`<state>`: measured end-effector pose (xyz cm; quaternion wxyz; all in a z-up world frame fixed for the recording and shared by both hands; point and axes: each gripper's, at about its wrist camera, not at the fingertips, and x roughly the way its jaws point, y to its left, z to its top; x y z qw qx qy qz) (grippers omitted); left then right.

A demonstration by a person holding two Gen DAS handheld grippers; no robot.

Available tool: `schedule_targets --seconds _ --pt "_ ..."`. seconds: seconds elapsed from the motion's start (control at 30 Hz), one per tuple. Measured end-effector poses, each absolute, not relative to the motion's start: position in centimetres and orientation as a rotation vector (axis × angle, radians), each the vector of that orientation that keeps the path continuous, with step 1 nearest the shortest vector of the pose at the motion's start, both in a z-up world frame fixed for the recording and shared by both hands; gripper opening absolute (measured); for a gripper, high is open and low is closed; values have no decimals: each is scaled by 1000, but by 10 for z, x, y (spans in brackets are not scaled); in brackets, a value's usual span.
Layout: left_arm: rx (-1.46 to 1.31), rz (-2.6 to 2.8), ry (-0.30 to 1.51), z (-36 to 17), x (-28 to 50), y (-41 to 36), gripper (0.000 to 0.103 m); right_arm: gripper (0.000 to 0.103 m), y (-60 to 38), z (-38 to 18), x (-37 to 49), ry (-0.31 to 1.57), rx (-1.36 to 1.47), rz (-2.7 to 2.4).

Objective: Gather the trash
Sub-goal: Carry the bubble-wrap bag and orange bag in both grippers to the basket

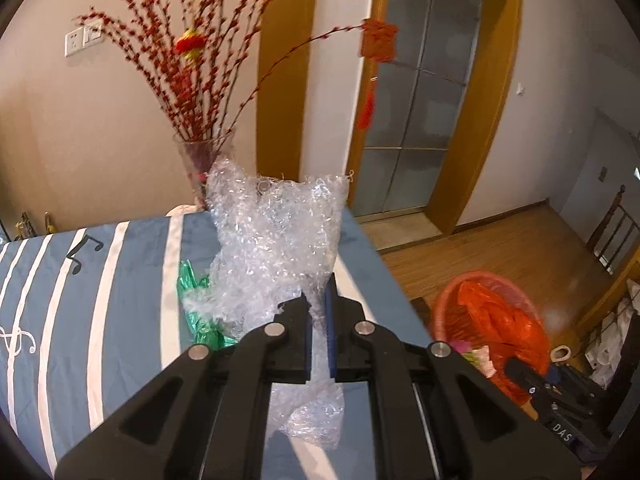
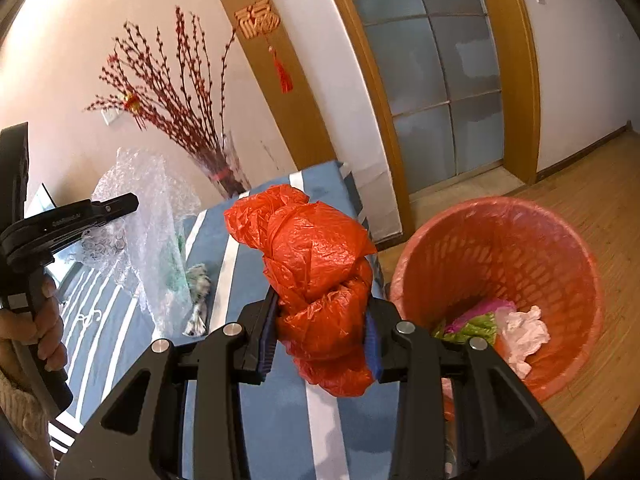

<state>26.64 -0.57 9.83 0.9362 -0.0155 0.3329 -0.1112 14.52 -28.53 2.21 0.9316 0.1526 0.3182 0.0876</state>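
Note:
My left gripper (image 1: 319, 310) is shut on a crumpled sheet of clear bubble wrap (image 1: 276, 236), lifted above the blue striped bedspread (image 1: 100, 280). The same bubble wrap (image 2: 148, 240) hangs from the left gripper at the left of the right wrist view. My right gripper (image 2: 322, 320) is shut on a bunched orange plastic bag (image 2: 316, 264), held over the bed's edge beside the orange mesh waste basket (image 2: 560, 240). The basket holds white tissue (image 2: 524, 332) and green and pink wrappers (image 2: 476, 320). A green foil wrapper (image 1: 200, 312) lies on the bed beneath the bubble wrap.
A glass vase with red berry branches (image 1: 200, 168) stands at the bed's far corner against the wall. A glazed door in a wooden frame (image 2: 440, 100) lies beyond, with wood floor (image 2: 592, 184) around the basket. A person's hand (image 2: 44, 320) grips the left tool's handle.

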Motion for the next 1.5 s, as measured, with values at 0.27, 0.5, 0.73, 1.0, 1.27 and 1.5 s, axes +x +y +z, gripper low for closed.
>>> schedule_targets --seconds 0.27,0.5,0.73,1.0,1.27,1.5 --pt "-30 -319 677 104 255 -50 7 36 -326 30 128 623 343 110" --pt "-45 -392 661 123 252 -82 7 36 -356 35 121 609 359 49" --pt "-50 -378 602 155 251 -77 7 36 -367 30 126 615 379 29" --pt "-48 -387 634 147 256 -79 7 36 -368 27 127 618 378 23" --pt "-27 -467 636 147 248 -113 7 36 -386 27 124 613 387 -22" --pt "-7 -560 627 153 236 -163 7 36 -407 25 117 608 403 -59"
